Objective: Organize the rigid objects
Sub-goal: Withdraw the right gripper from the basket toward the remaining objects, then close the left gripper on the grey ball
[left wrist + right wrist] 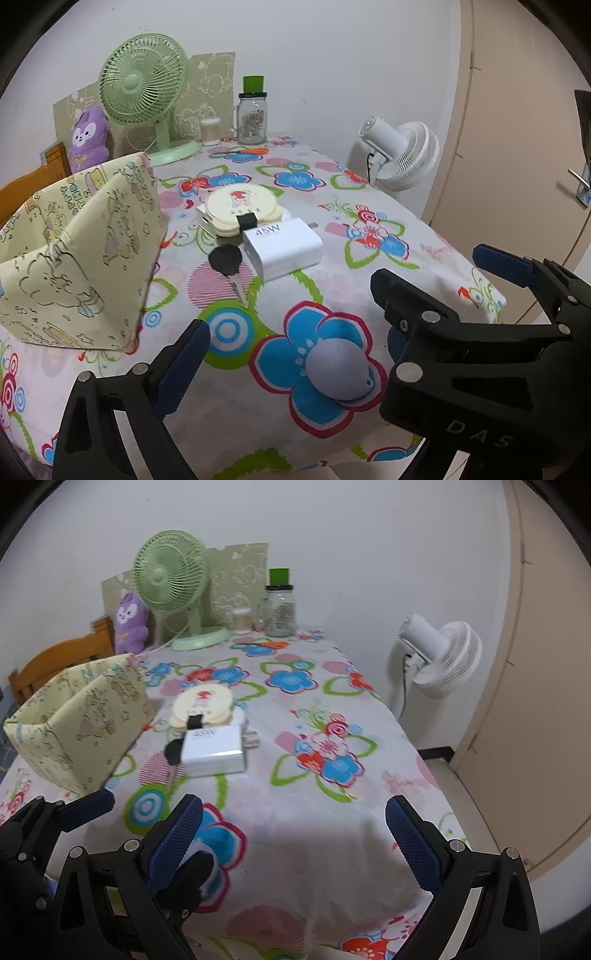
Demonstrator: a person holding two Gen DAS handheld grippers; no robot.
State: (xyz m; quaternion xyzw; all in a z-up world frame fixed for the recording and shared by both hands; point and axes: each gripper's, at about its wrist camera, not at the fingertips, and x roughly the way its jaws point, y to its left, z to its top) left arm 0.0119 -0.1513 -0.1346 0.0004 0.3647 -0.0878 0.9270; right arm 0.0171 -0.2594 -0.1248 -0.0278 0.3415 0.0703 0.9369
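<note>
A lavender egg-shaped piece (340,373) lies on the flowered tablecloth (332,229) near the front edge, between the fingers of my open left gripper (295,330); the pads stand clear of it. Farther back lie a white 45W charger (282,251), a black-headed key (225,260) and a round cream case with a black strap (240,206). A yellow fabric box (74,258) stands open-topped at the left. My right gripper (291,805) is open over bare cloth, and it crosses the left wrist view at the right (428,264). The charger (214,753) and box (81,723) also show ahead of it.
At the back stand a green desk fan (142,85), a purple plush (88,136), a glass jar with a green cap (253,114) and a swab pot (210,131). A white floor fan (439,657) and a door (546,701) are at the right, a wooden chair (55,657) at the left.
</note>
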